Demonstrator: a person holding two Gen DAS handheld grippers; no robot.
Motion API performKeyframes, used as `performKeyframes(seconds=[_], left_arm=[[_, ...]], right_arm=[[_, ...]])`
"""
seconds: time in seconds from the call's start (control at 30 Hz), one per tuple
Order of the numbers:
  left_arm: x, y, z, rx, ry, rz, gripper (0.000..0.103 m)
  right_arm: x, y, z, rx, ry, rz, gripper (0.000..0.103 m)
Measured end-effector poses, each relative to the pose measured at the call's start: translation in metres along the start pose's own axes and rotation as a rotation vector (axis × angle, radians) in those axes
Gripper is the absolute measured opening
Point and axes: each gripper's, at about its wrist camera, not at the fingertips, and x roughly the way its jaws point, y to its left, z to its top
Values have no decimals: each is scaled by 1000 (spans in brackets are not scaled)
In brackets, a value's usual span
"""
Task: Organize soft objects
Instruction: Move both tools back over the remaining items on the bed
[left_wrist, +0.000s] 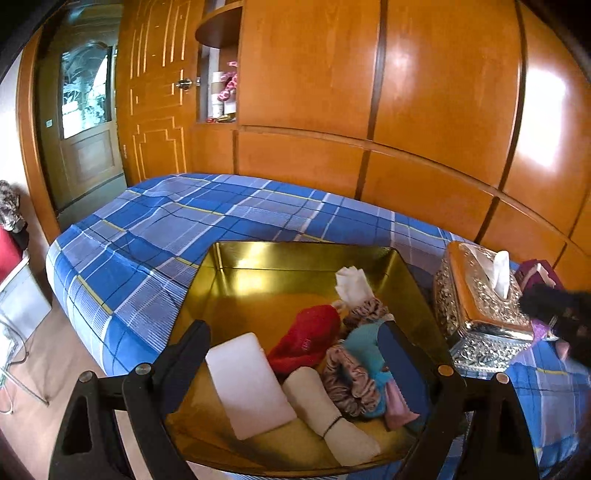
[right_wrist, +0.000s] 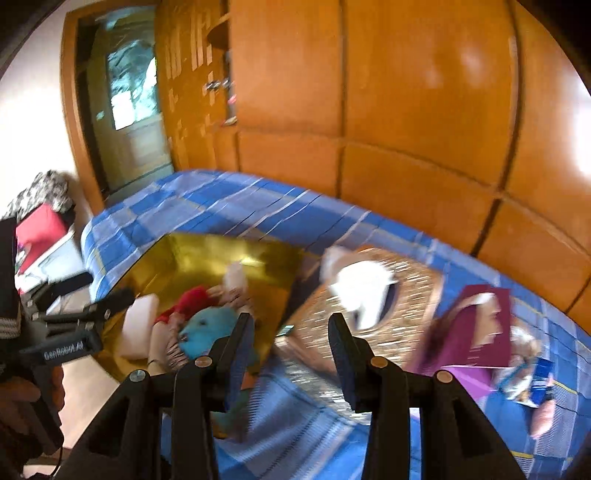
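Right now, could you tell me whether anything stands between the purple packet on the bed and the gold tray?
Yes: the ornate tissue box stands on the bed right between the purple packet and the gold tray. A carry would probably have to pass over it or along its near side.

Both tongs (left_wrist: 295, 354) (right_wrist: 291, 332) apart, empty

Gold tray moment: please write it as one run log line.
gold tray: holds soft items | left claw: open over tray | right claw: open, empty
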Motion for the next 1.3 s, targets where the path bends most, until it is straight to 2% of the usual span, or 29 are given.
performKeyframes(seconds=[0.13,0.27,0.83,1.0,1.07,1.17,1.3], left_arm=[[-1,-7,-3,22,2,-18,92],[-2,-19,-8,50,9,-41,92],[-12,-87,-19,233,41,-168,92],[-17,-117,-22,312,45,-211,92],[-19,-133,-23,358,50,-250,92],[-24,-159,-26,423,56,-307,92],[-31,-203,-31,526,77,-398,92]], right_arm=[[-24,-38,2,58,-62,-85,42],[-39,-81,-3,129,-79,-180,42],[-69,-273,-85,516,1,-569,42],[-75,-326,-109,612,6,-725,42],[-76,-344,-119,659,4,-782,42],[-83,-367,-138,781,5,-810,42],[-90,-378,-151,880,-2,-767,42]])
